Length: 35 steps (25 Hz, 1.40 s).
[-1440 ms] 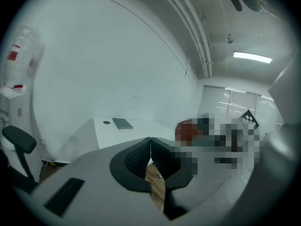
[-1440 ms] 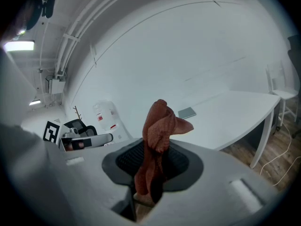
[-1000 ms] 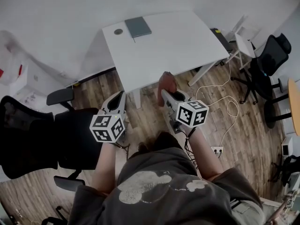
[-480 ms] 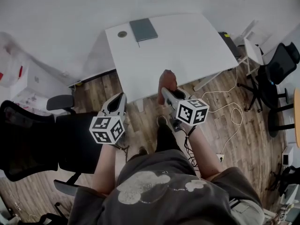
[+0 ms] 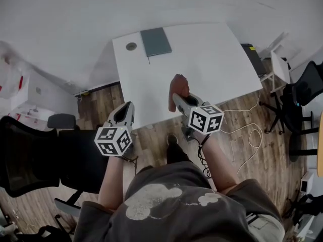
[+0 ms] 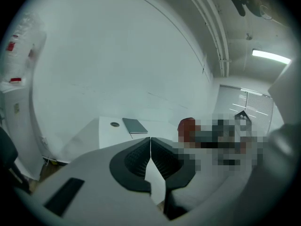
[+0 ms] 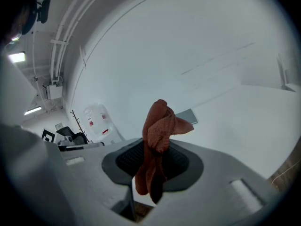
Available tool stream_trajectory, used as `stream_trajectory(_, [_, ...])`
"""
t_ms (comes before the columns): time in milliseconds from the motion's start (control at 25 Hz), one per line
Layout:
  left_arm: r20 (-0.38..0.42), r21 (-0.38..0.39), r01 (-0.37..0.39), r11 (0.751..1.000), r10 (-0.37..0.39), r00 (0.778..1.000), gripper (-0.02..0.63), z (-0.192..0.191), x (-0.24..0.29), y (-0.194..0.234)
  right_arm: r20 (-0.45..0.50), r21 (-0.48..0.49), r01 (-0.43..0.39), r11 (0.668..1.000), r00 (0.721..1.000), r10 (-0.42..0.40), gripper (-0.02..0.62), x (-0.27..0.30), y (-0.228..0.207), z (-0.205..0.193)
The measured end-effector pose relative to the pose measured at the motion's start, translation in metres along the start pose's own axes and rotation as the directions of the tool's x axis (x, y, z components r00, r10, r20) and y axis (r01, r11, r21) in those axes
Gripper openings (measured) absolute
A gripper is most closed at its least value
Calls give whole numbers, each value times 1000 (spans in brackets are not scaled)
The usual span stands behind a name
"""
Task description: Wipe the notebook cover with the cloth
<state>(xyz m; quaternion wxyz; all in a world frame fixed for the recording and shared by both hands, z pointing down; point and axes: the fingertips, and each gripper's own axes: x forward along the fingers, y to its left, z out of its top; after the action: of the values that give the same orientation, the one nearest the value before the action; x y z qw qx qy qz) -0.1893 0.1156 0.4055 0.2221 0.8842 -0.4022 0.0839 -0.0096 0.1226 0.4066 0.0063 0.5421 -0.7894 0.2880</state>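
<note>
One white table (image 5: 202, 59) stands on a wood floor (image 5: 252, 150) by a pale wall (image 5: 75, 24) — off its near edge the left gripper (image 5: 126, 108) has its jaws pressed together on nothing, one grey notebook (image 5: 155, 41) lies at its far edge, and over its near edge the right gripper (image 5: 177, 98) pinches one rust-red cloth (image 5: 177, 86).

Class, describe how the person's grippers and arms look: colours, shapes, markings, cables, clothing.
The left gripper and right gripper are light grey with black ribbed pads. Each carries a white cube with black square markers. A black cable hangs at the right wrist. The T-shirt is dark, short-sleeved, with a pale print.
</note>
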Motion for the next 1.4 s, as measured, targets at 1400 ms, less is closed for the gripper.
stream_trajectory(1400, [-23, -49, -120, 992, 119, 993, 0, 54, 166, 19, -131, -19, -146, 989, 981, 142, 109, 116, -123, 81])
